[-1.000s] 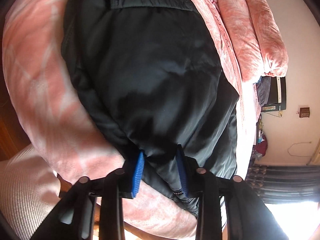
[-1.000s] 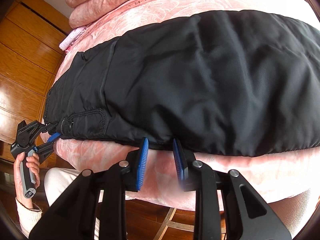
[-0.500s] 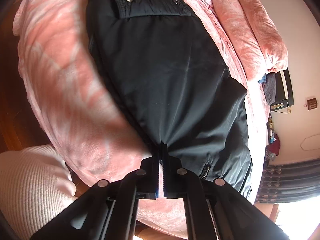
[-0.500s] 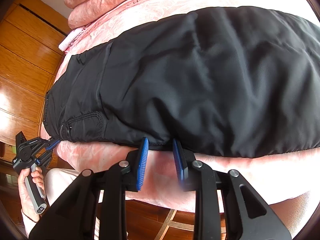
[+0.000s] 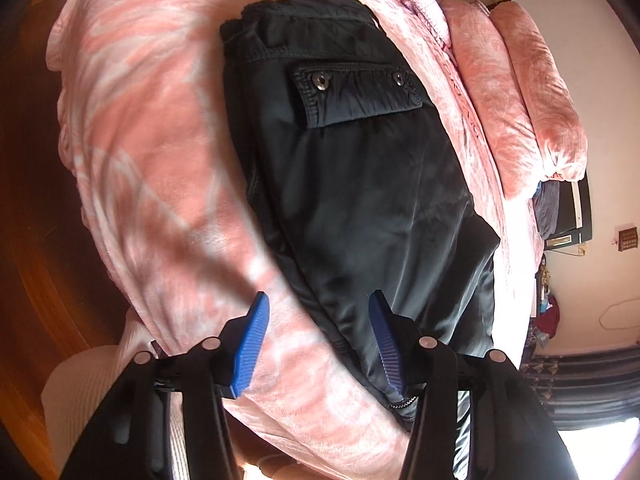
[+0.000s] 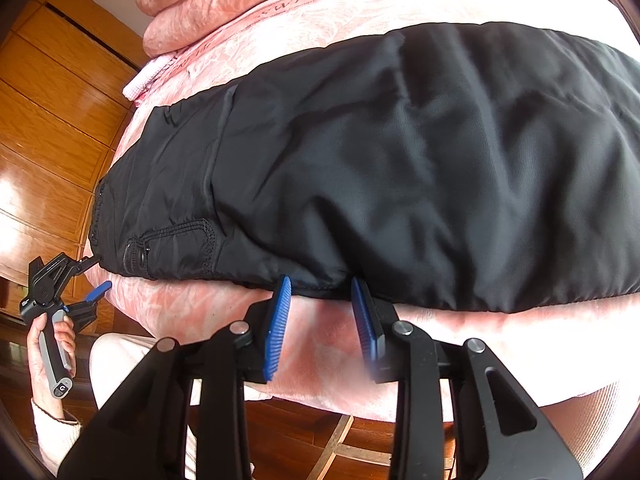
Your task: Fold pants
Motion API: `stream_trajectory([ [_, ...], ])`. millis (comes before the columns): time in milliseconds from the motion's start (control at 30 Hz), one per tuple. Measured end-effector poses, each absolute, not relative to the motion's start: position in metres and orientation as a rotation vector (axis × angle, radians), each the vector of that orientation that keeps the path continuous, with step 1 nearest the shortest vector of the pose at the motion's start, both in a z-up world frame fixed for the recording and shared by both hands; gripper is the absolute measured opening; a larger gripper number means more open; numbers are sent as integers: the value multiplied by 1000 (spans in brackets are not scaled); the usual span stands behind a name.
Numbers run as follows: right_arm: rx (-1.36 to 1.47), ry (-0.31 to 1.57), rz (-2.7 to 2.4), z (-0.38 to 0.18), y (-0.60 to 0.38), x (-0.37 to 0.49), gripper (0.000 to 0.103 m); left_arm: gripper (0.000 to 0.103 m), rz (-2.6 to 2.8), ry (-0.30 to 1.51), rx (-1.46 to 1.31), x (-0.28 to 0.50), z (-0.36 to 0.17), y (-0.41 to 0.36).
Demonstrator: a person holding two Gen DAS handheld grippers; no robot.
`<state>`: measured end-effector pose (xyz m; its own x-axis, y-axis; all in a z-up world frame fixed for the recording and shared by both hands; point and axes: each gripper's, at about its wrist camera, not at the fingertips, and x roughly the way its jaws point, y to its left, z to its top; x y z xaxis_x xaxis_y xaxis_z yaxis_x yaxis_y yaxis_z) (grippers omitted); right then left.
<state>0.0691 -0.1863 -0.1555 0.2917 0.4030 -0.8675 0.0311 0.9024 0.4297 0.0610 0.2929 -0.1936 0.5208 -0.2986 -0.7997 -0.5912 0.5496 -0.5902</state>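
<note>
My left gripper [image 5: 318,338] has its blue ribbed pads spread wide and holds nothing; its right pad sits just over the near edge of the black padded nylon pants [image 5: 360,200], the other over bare bedding. From the right wrist view, that same left gripper [image 6: 94,276] is seen open, right beside the waist end. My right gripper [image 6: 320,314] is open too, its pads straddling the near hem edge of the pants [image 6: 400,168] without pinching it.

The pants lie lengthwise along the near edge of the pink patterned plush bed cover [image 5: 160,160], already doubled leg on leg, with the snap-buttoned pocket flap [image 5: 356,94] facing up near the waistband.

I judge the step in hand to be taking a grip for the next fold. To do it well I should push both grippers further in, so that the pads catch every layer at the edge and not just the top one. The fabric looks slick and puffy, so a shallow bite could slip. Once both are closed, I should lift evenly, keeping the edge taut between them.
</note>
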Motion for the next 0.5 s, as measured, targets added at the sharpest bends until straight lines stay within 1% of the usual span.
stream_trajectory([
  [333,408,1264,266,-157,-189,70,31,48,207,1030,-1025,85,-205,293],
  [367,405,1264,264,-157,-188,70,31,47,209,1032,-1031,87,-208,295],
  [400,402,1264,263,-157,-189,70,31,42,212,1030,-1035,86,-209,295],
  [433,401,1262,264,-157,-188,70,31,32,221,1015,-1027,83,-205,294],
  [500,409,1259,272,-157,-190,68,31,20,219,962,-991,76,-193,292],
])
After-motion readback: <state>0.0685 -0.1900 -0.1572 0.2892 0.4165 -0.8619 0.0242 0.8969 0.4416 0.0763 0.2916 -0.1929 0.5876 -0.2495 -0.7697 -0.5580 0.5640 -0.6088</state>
